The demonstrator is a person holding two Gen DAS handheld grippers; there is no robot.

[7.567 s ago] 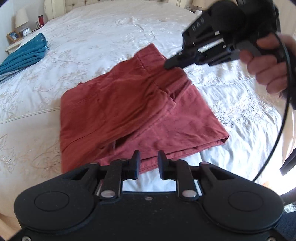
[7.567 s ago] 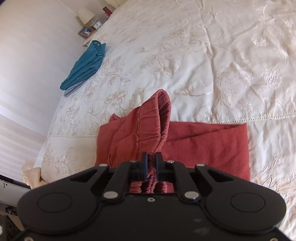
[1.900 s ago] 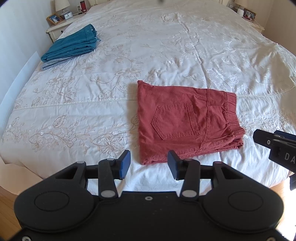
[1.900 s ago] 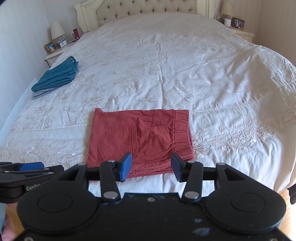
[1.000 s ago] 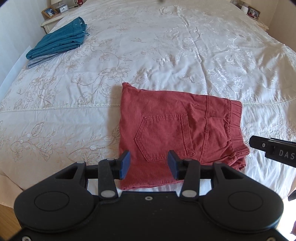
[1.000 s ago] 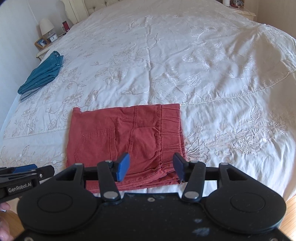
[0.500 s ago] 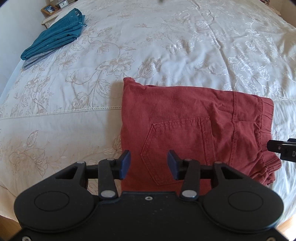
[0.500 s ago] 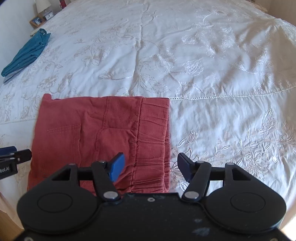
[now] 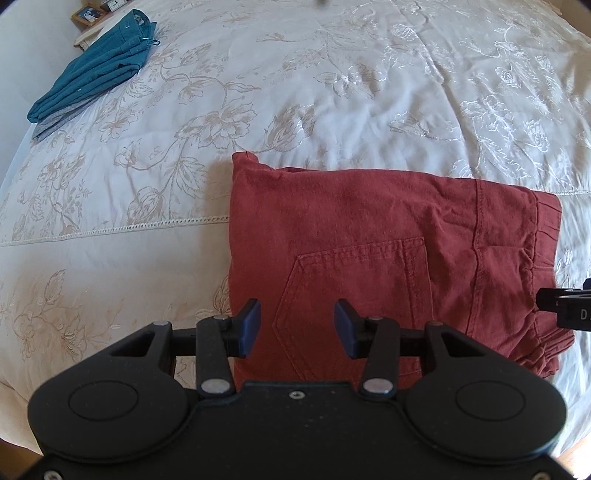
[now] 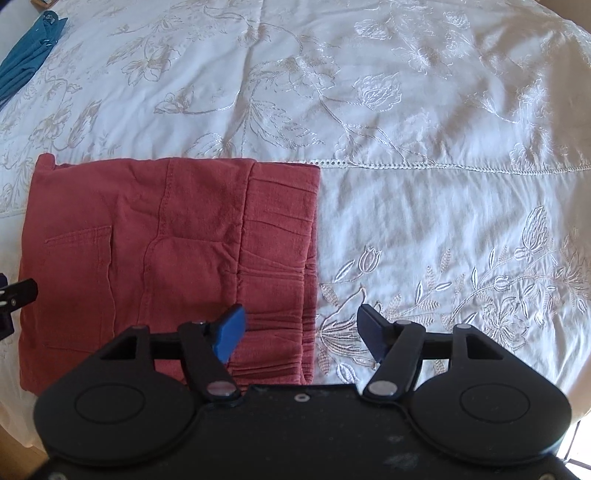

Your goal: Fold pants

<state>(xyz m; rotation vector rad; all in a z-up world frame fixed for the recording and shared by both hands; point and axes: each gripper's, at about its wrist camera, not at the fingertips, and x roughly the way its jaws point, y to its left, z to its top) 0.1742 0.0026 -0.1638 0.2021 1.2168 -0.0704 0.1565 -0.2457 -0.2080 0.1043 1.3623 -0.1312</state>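
2 grippers hang over the near edge of the bed, both with jaws spread and nothing between them. the red pants (image 9: 388, 236) lie folded into a flat rectangle on the white embroidered bedspread (image 9: 332, 92), filling the centre and right of the left wrist view and the left half of the right wrist view (image 10: 166, 240). a back pocket (image 9: 354, 288) faces up, and the gathered waistband (image 10: 280, 236) forms the right-hand end of the fold.

the left gripper (image 9: 297, 328) sits low in its frame, its blue pads over the pocket area near the lower left corner of the pants; whether the pads touch the cloth cannot be told. the right gripper (image 10: 301, 328) straddles the waistband edge at the bottom centre of its frame, 1 blue fingertip (image 10: 231, 326) over the red fabric and the other over the bare bedspread (image 10: 443, 184).

each tool's black tip also shows at the edge of the other's view, at mid-right and mid-left. a folded teal garment (image 9: 92, 66) lies at the upper left of the frame, well apart from the pants, with a framed photo (image 9: 88, 13) beyond it.
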